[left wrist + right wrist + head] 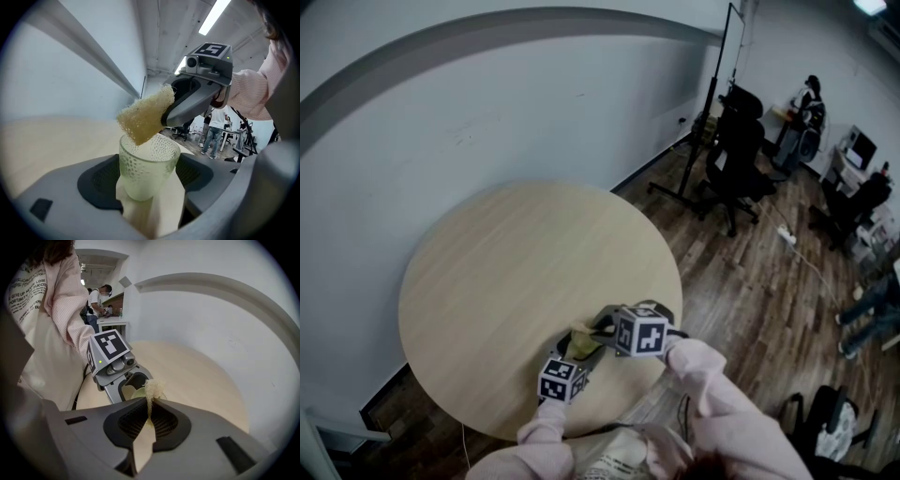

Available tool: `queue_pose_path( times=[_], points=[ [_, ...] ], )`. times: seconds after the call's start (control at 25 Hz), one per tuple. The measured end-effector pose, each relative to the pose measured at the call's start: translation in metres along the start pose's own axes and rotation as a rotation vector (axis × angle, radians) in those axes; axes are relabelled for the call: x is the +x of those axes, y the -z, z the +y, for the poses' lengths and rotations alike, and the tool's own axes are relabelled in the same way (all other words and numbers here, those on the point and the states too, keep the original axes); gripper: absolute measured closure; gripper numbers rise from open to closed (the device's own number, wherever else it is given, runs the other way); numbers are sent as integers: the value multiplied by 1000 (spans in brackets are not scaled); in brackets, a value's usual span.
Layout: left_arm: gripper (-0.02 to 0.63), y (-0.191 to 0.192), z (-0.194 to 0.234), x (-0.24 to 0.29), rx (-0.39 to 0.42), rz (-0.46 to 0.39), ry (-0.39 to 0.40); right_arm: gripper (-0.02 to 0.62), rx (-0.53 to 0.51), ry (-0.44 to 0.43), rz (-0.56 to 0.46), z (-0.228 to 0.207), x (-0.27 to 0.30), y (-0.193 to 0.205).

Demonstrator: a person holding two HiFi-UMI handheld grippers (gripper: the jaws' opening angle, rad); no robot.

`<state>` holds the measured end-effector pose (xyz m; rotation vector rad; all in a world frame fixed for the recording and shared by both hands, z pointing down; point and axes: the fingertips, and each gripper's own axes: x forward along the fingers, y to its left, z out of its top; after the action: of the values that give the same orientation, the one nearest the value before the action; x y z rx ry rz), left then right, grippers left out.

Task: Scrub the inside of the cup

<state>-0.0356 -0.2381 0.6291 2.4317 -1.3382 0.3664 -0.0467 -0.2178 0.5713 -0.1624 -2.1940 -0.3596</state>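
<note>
A translucent pale green dimpled cup (147,171) stands upright between the pads of my left gripper (149,185), which is shut on it over the round wooden table (506,272). My right gripper (150,411) is shut on a yellow sponge (153,389). In the left gripper view the sponge (145,115) hangs from the right gripper (169,115) at the cup's near rim, its lower corner just inside the mouth. In the head view both grippers meet near the table's front edge, the left gripper (579,352) below the right gripper (592,330). Only a sliver of the cup (137,393) shows in the right gripper view.
A pale wall curves behind the table. On the wooden floor to the right stand a black office chair (736,155) and a tall stand (712,103). People sit at desks at the far right. The table's front edge is close to the grippers.
</note>
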Motion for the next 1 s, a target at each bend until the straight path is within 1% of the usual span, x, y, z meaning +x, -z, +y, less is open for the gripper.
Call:
queue_pose_path(
  times=[0.08, 0.24, 0.4, 0.84, 1.0],
  points=[
    [236, 0, 0, 0, 4, 0, 0, 566, -18, -12, 25, 2, 3, 2],
    [236, 1, -2, -2, -1, 5, 7, 566, -89, -35, 111, 8, 9, 8],
    [236, 0, -1, -3, -2, -1, 8, 566, -129, -38, 157, 9, 14, 11],
    [236, 1, 0, -4, 5, 0, 8, 566, -171, -80, 254, 12, 21, 17],
    [236, 2, -1, -4, 5, 0, 11, 566, -179, -80, 290, 10, 21, 21]
  ],
)
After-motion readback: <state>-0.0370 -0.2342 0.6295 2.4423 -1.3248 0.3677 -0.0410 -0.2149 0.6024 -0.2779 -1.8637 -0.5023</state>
